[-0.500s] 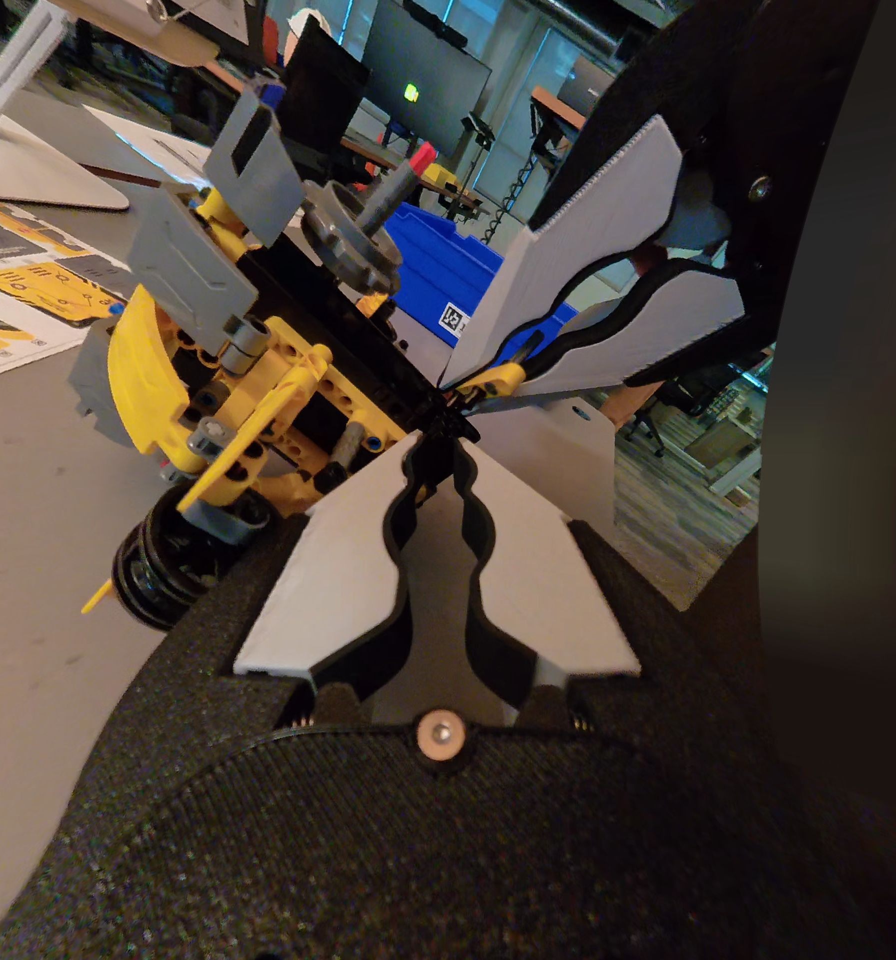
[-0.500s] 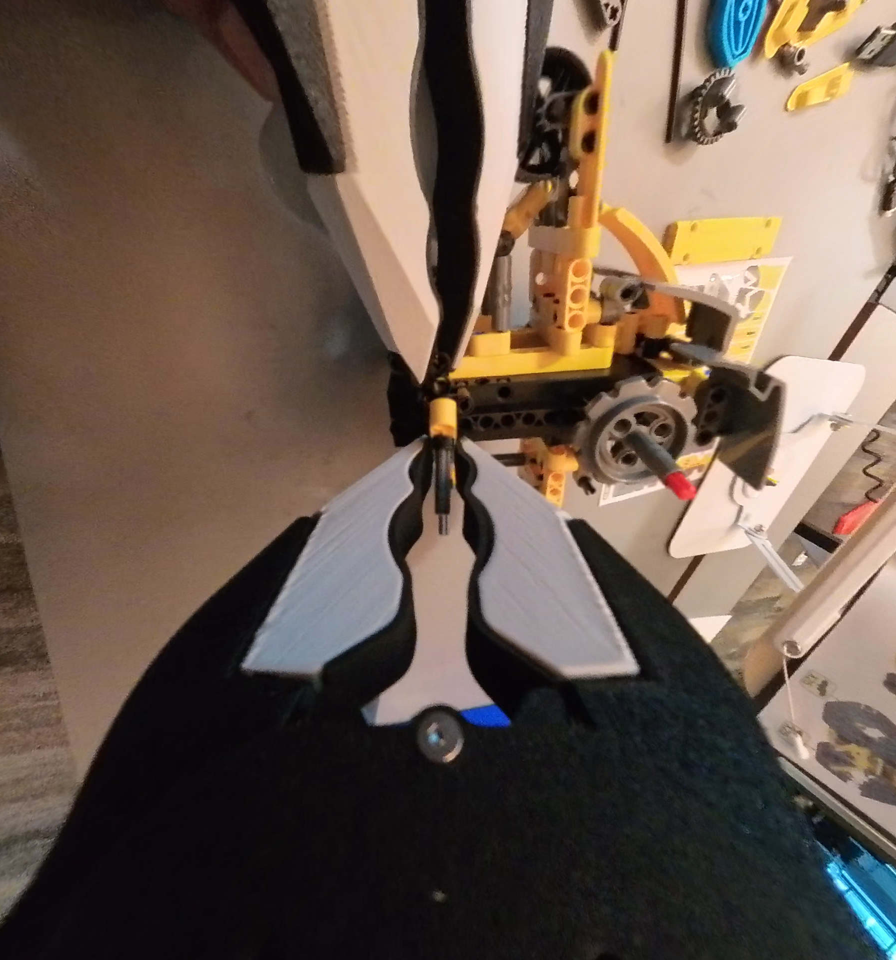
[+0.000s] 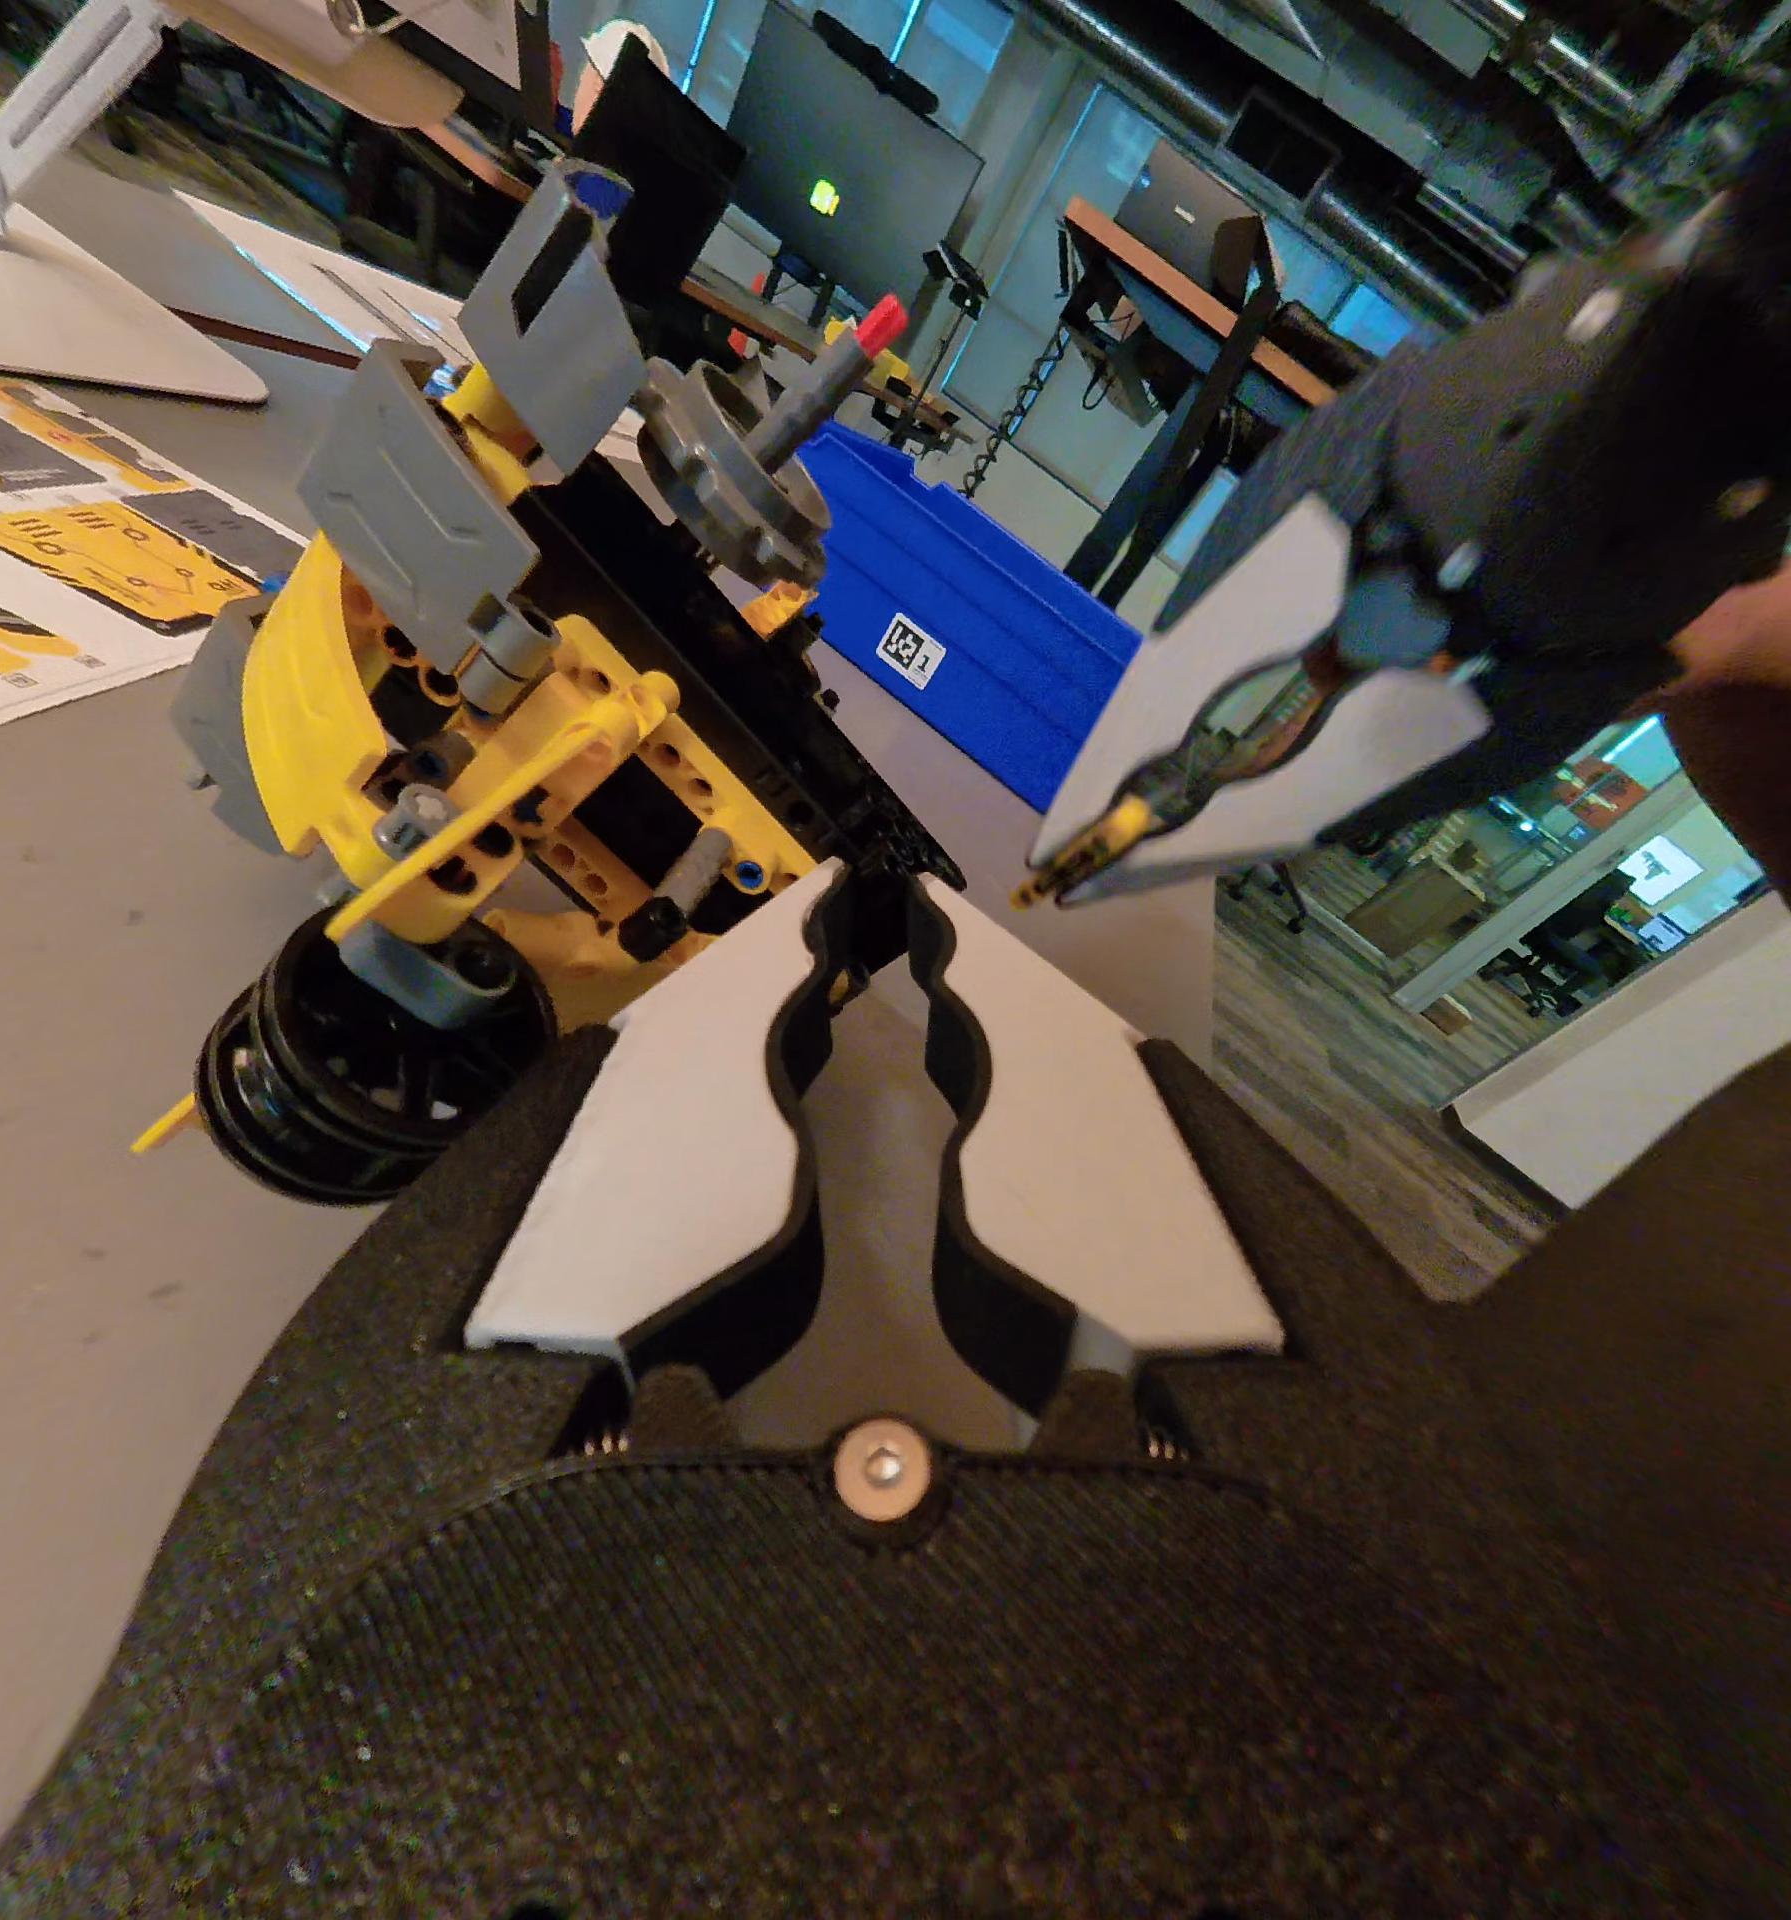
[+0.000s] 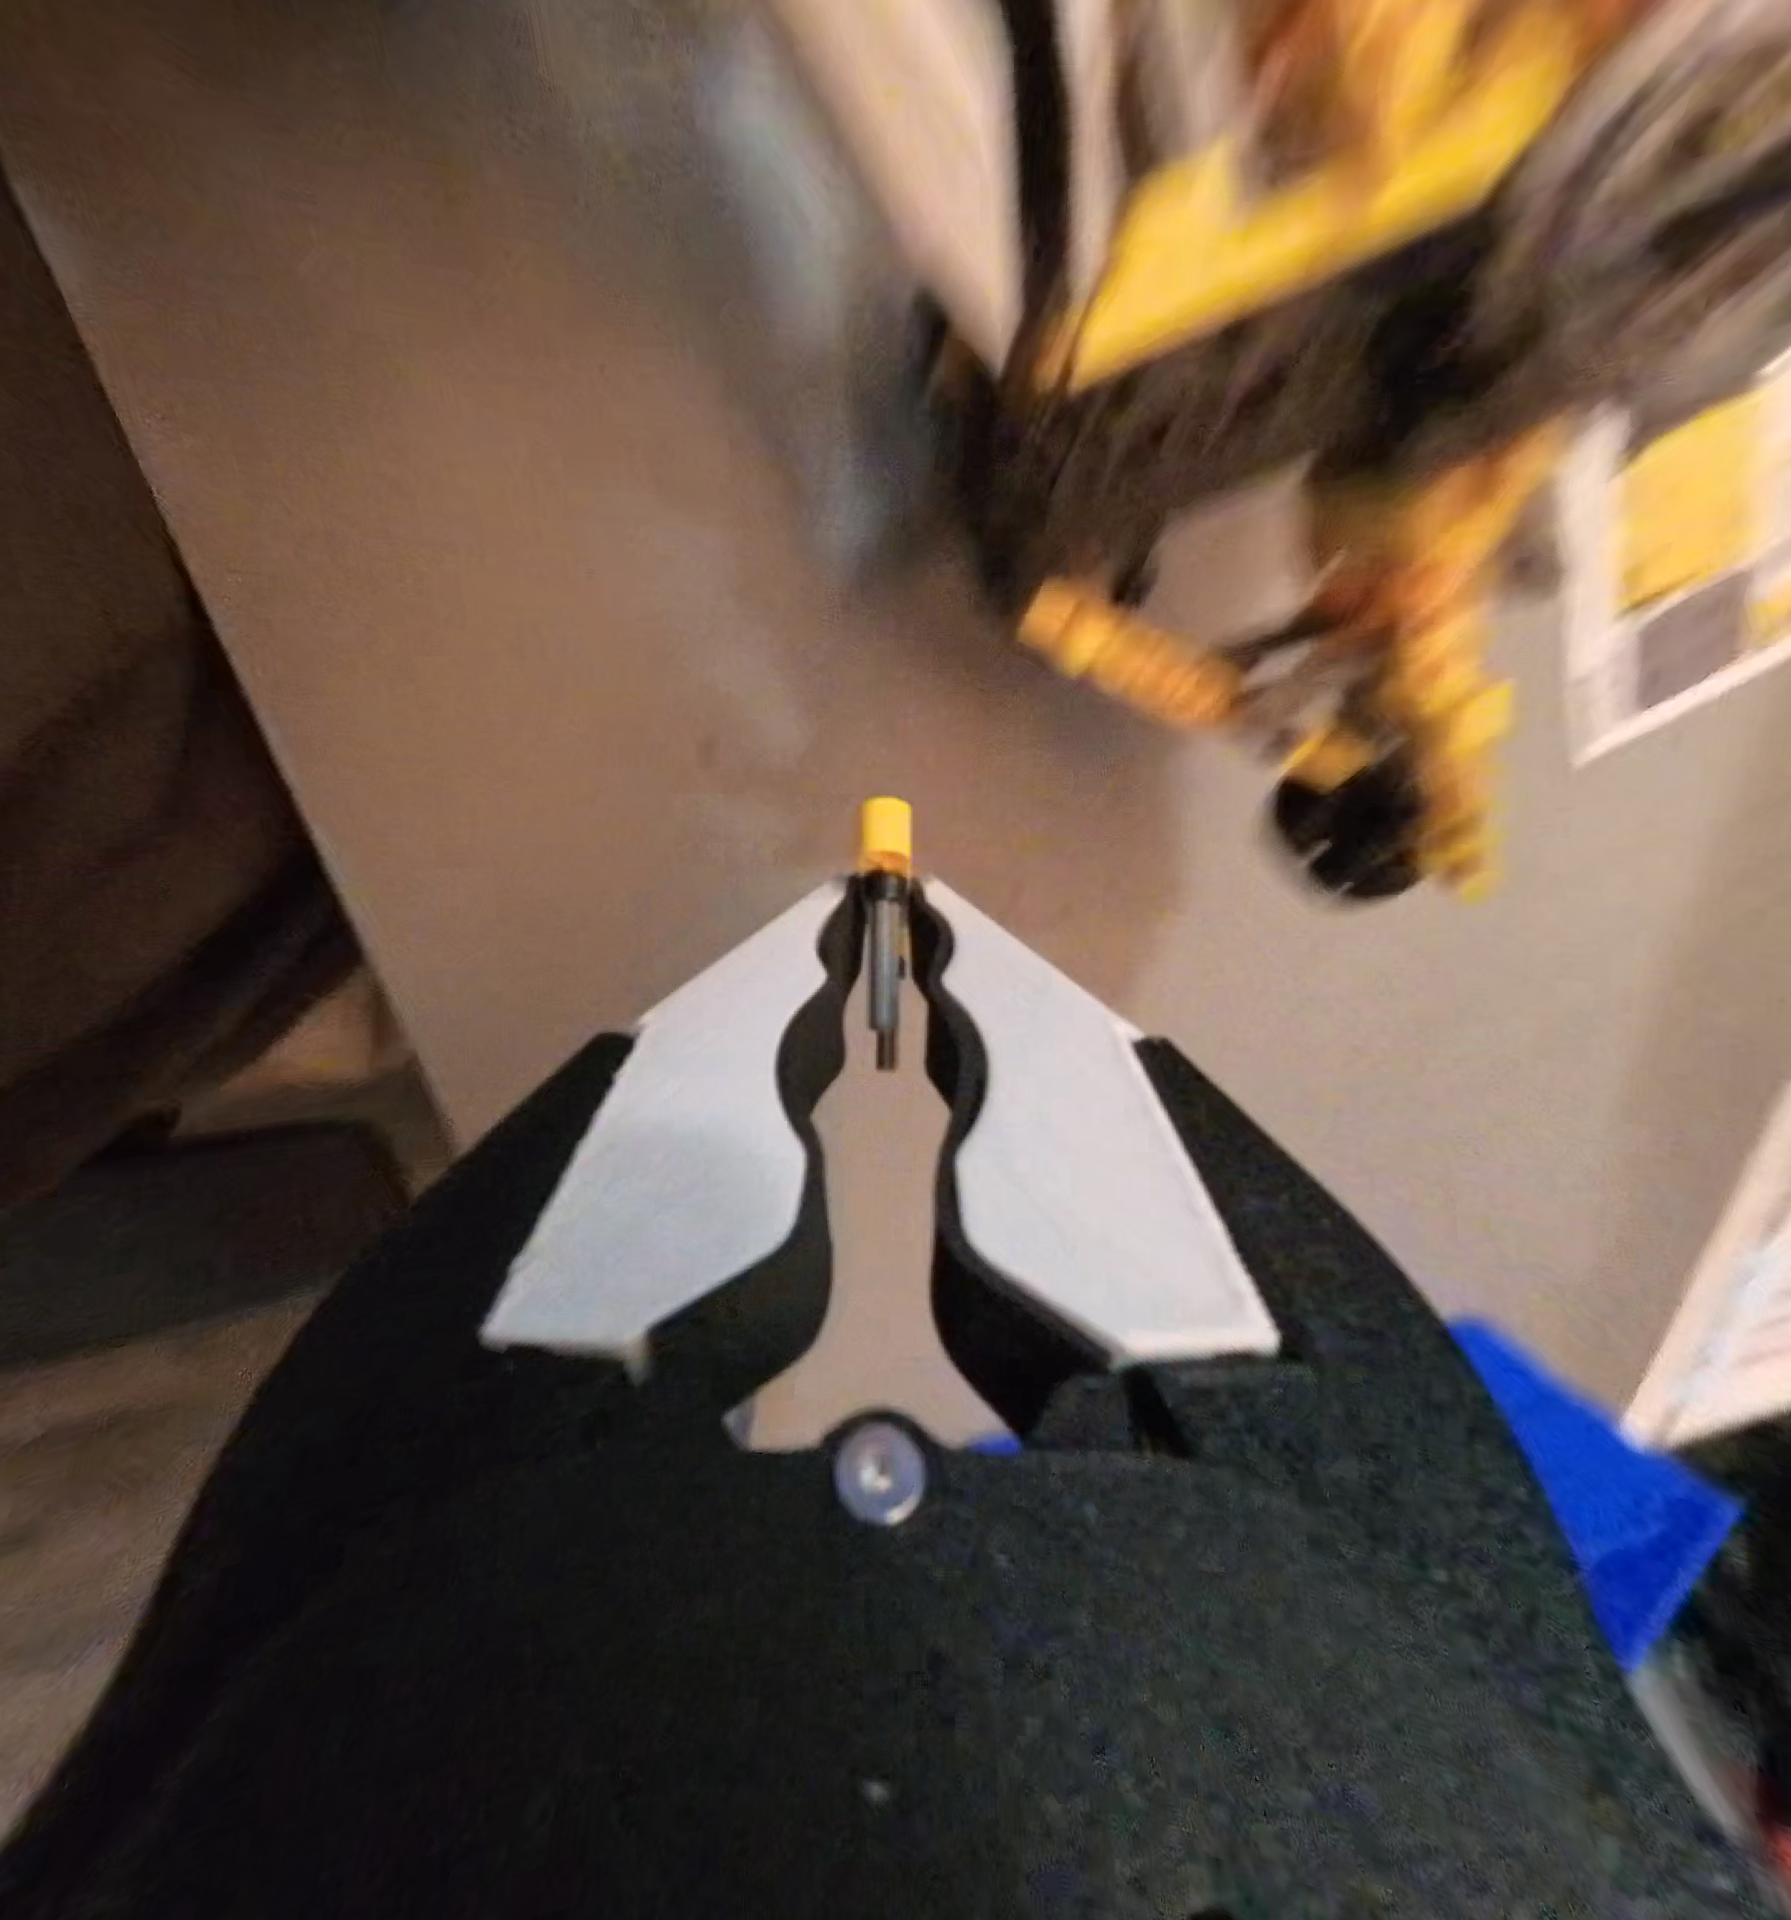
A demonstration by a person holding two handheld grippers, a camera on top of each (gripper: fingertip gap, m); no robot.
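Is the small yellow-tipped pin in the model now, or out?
Out. The right gripper holds the pin with a clear gap to the model.

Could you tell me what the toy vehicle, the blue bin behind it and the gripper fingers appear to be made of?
Toy vehicle: looks like moulded plastic, smooth with a slight sheen, with pin holes and crisp edges.
Blue bin: probably plastic too, uniform colour, glossy ribbed wall.
Fingers of the left gripper: pale matte faces with a black wavy lining, possibly printed plastic with rubber pads; unclear.
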